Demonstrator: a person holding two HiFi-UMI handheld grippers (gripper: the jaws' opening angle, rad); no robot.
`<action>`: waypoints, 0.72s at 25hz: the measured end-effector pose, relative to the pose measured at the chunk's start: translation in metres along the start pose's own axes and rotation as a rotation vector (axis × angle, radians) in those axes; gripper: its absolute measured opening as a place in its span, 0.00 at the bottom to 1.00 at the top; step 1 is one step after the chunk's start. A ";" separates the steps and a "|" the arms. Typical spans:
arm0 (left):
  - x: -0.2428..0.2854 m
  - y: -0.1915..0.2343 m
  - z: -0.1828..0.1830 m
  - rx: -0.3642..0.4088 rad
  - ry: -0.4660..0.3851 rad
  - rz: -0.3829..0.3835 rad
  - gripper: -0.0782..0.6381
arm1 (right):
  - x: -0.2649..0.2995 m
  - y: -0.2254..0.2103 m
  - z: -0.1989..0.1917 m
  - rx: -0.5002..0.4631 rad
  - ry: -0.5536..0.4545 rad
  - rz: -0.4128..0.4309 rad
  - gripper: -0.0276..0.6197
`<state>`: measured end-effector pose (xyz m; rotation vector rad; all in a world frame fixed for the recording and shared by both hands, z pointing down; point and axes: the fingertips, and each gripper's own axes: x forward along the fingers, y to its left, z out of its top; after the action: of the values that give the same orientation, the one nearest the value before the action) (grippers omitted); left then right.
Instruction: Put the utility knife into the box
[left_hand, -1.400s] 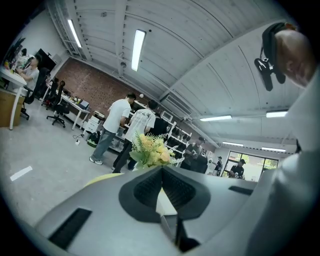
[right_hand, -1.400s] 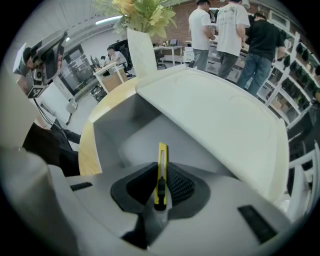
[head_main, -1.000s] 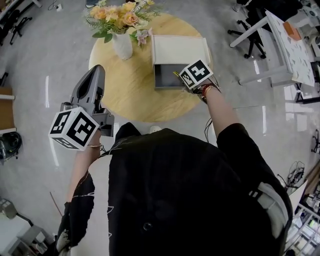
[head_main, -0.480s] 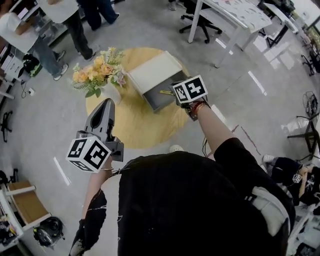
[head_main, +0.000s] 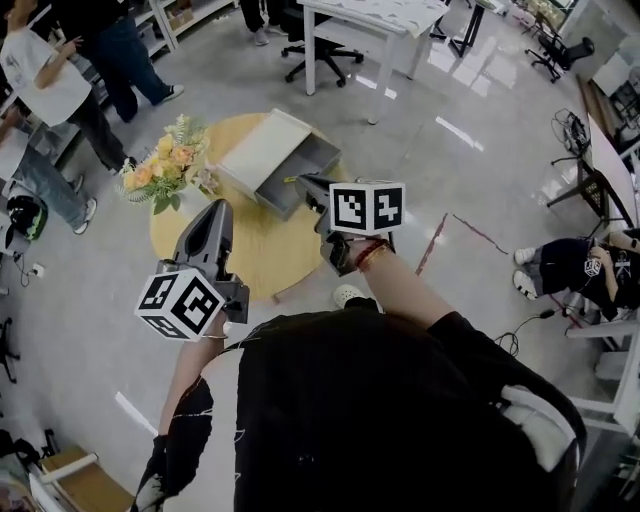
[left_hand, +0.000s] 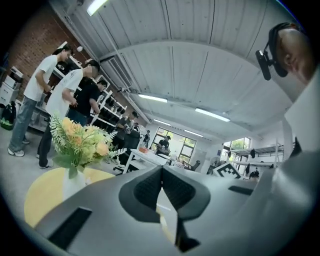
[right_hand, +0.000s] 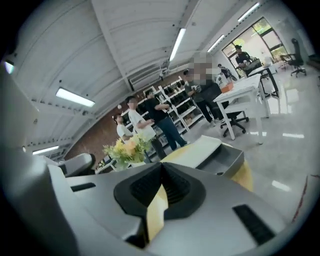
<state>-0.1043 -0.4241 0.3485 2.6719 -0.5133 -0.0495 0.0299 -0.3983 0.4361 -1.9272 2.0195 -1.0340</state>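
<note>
Lying in the box, the utility knife is just beyond the closed right gripper.

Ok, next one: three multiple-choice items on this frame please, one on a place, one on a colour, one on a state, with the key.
1. Where do the flowers stand?
A) on the round table, left of the box in the head view
B) inside the box
C) on the floor

2. What colour is the round table's top?
A) blue
B) yellow
C) black

3. How do the jaws of the left gripper stand?
A) wide apart
B) clamped on a flower stem
C) together, nothing between them

Key: 1 A, the flowers stand on the table beside the box. 2 B, yellow shows in the head view and both gripper views. 3 C, the pads meet in the left gripper view.
</note>
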 end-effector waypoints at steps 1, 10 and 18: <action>-0.001 -0.003 -0.003 0.001 0.006 -0.014 0.12 | -0.008 0.009 0.003 -0.002 -0.045 0.007 0.05; 0.001 -0.031 -0.011 0.011 0.001 -0.077 0.12 | -0.068 0.057 0.042 -0.241 -0.270 -0.021 0.05; 0.009 -0.051 -0.008 0.017 -0.009 -0.089 0.12 | -0.088 0.042 0.058 -0.315 -0.295 -0.075 0.05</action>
<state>-0.0772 -0.3815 0.3353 2.7109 -0.3993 -0.0830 0.0414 -0.3409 0.3391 -2.1675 2.0458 -0.4249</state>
